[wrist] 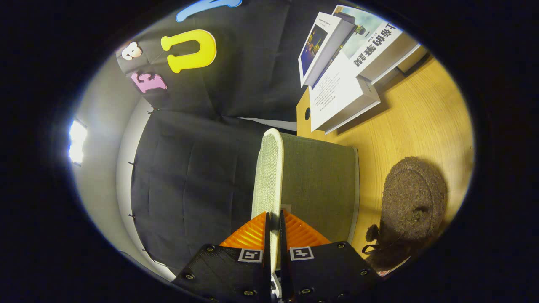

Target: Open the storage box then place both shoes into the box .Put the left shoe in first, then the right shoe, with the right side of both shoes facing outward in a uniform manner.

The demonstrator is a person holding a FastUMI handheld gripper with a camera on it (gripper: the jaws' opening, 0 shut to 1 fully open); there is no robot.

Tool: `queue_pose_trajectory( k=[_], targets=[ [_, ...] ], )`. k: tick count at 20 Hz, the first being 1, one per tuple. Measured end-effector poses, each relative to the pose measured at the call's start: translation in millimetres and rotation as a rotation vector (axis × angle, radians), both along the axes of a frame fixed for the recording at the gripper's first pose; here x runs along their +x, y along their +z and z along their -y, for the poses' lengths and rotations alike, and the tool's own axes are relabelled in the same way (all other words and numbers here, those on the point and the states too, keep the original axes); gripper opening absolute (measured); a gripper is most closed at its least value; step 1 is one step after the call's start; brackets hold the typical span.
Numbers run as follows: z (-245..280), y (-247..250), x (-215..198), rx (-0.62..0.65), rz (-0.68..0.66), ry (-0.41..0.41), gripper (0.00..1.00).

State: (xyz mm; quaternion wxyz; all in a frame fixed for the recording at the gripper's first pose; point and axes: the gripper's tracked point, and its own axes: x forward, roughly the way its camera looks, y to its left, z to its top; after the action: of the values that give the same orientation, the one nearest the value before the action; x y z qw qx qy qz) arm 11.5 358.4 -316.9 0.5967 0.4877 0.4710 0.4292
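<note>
Storage box (320,185): grey fabric body, standing on the wooden table (421,122). Its lid (268,176), pale woven fabric with a rounded edge, is seen edge-on, running straight ahead from the tongs and beside the box's grey face.

Tongs (273,229): nearly closed, both fingers pressed on the near end of the lid's edge, one on each side. The lid is pinched between them.

Beside the box, on the table: a dark fuzzy shoe (412,202) with a small pom-pom near its lower end. It lies apart from the box, outside it. Whether it is left or right cannot be told.

Beyond the box, further along the table: a loose pile of books (337,84), light covers, leaning on one another.

Behind everything: black cloth booth wall (189,176).
</note>
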Motion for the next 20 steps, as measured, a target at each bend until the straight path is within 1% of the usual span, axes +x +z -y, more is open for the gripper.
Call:
queue_pose_trajectory(
  k=[1, 4, 6, 10, 16, 20],
  targets=[
    [2.5, 4.5, -1.5, 0.003, 0.01, 0.012, 0.08],
    [-4.3, 12.5, -7.9, 0.007, 0.027, 0.062, 0.08],
    [-11.1, 8.2, -11.1, -0.034, 0.039, 0.09, 0.08],
    [-15.9, 24.4, -14.5, -0.033, 0.1, 0.119, 0.08],
    [-25.1, 66.7, -11.4, -0.021, 0.157, 0.137, 0.08],
    [-44.4, 102.5, -9.2, -0.02, 0.225, 0.172, 0.08]
  ],
)
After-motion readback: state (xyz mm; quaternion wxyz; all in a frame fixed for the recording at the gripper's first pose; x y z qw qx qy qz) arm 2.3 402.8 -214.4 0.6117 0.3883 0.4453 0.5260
